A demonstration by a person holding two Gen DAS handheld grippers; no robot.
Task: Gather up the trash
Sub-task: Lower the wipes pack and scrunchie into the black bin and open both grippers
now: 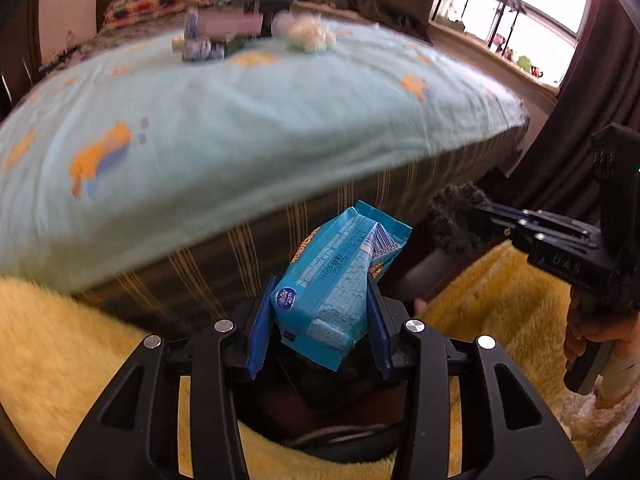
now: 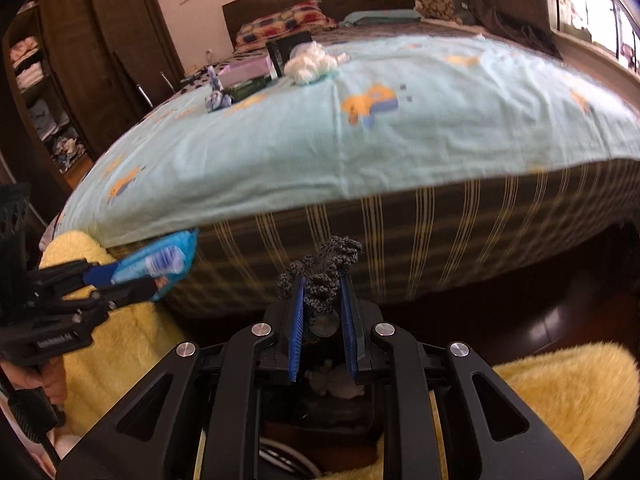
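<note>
Right, your left gripper (image 1: pixel 320 320) is clamped on a blue snack packet (image 1: pixel 336 284), blue pads pressed on both sides. Print on the packet: a round white logo at its 7 o'clock corner, a barcode at 1 o'clock with digits too partial to trust, a date line that looks like 2022 but is too blurred to be sure. Orange lettering at the edges, unreadable.

Your right gripper (image 2: pixel 322 316) is closed tight on a dark knotted clump of yarn-like stuff (image 2: pixel 324 276), sticking up past the fingertips. Something round and dark sits low between the pads; can't tell what.

Below both grippers: yellow fluffy rug (image 1: pixel 72 352). At 12 o'clock, the bed side in a dark striped cover (image 2: pixel 440 240), then a light blue sheet (image 2: pixel 280 140) with orange-and-blue prints.

Far on the bed, 11 to 12 o'clock: white crumpled wad (image 2: pixel 310 62), small blue-white crumpled wrapper (image 2: pixel 218 98), pale purple box (image 2: pixel 244 70) on darker items. No legible text there. Patterned pillow (image 2: pixel 284 22) at the headboard.
</note>
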